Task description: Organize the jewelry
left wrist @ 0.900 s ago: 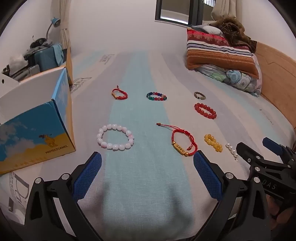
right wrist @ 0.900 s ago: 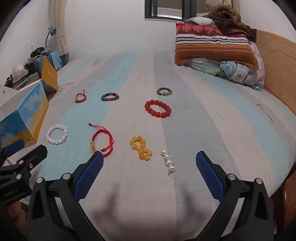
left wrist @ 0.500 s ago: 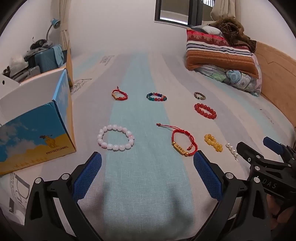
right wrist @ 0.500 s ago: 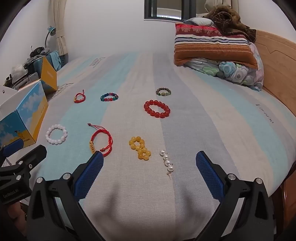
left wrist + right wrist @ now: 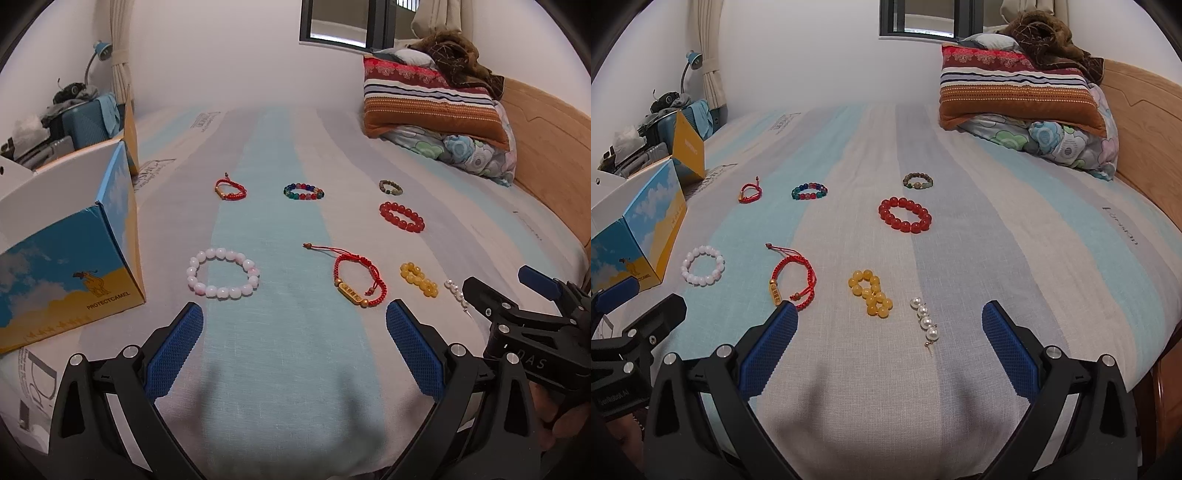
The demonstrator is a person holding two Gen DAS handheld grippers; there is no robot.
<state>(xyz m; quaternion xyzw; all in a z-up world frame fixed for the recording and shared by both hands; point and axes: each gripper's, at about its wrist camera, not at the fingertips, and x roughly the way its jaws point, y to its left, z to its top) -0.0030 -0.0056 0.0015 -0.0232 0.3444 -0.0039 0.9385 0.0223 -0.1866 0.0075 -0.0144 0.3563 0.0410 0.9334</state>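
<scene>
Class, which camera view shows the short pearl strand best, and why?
The right wrist view: the pearl strand lies whole and unobstructed between its open claw's fingers. In the left wrist view, the right claw partly hides the strand.

The blue-and-yellow box (image 5: 70,273) at the bed's left edge reads "PROTECTCAMEL" under a camel drawing, and the right gripper (image 5: 532,295) body bears what looks like "DAS".

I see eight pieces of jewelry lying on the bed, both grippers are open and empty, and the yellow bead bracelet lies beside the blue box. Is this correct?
Not quite. The yellow bead bracelet lies far from the blue box, between the red cord bracelet and the pearl strand; the right wrist view shows it. The piece beside the box is the pink bead bracelet. The rest holds: eight pieces, left gripper and right gripper open and empty.
</scene>
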